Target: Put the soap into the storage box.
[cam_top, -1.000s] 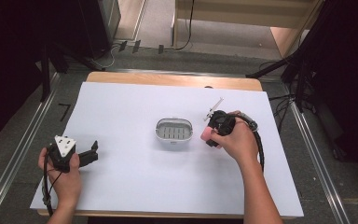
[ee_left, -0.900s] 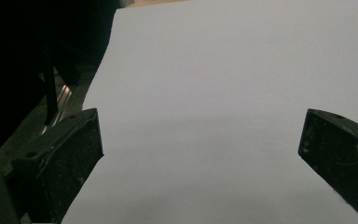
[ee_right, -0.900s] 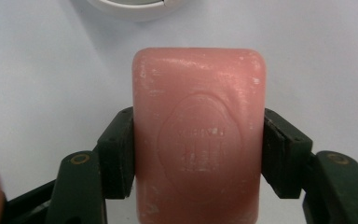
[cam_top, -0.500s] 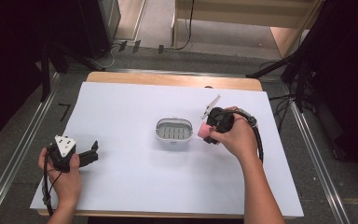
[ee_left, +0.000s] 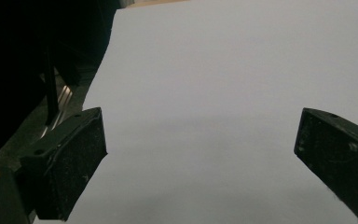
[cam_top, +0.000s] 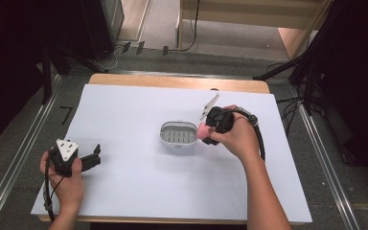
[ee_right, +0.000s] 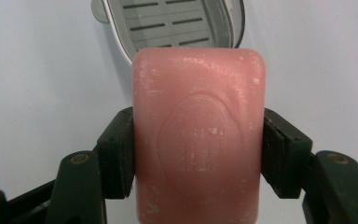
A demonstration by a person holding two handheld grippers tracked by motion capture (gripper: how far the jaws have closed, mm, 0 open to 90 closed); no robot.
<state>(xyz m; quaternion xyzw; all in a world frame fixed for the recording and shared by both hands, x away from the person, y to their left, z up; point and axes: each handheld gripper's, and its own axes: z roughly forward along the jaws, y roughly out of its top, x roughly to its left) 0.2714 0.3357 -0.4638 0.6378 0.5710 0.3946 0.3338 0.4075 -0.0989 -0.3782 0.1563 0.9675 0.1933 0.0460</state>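
Note:
A pink bar of soap (ee_right: pixel 198 135) sits between the jaws of my right gripper (ee_right: pixel 198 149), which is shut on it from both sides. In the high view the soap (cam_top: pixel 203 130) hangs just right of a white soap dish (cam_top: pixel 178 135) with a slotted grey insert, in the middle of the table. The dish (ee_right: pixel 177 23) lies just beyond the soap in the right gripper view. My left gripper (cam_top: pixel 95 155) rests at the table's front left, held by a hand. Its jaws stand wide apart over bare white surface, open (ee_left: pixel 200 154).
The table (cam_top: pixel 139 191) is covered by a white sheet with a wooden edge at the back. Metal rails run along both sides. Dark stands and cables stand on the floor beyond the far edge and at the right.
My right gripper has risen a little and shifted left toward the dish, carrying the soap. The left gripper has stayed where it was.

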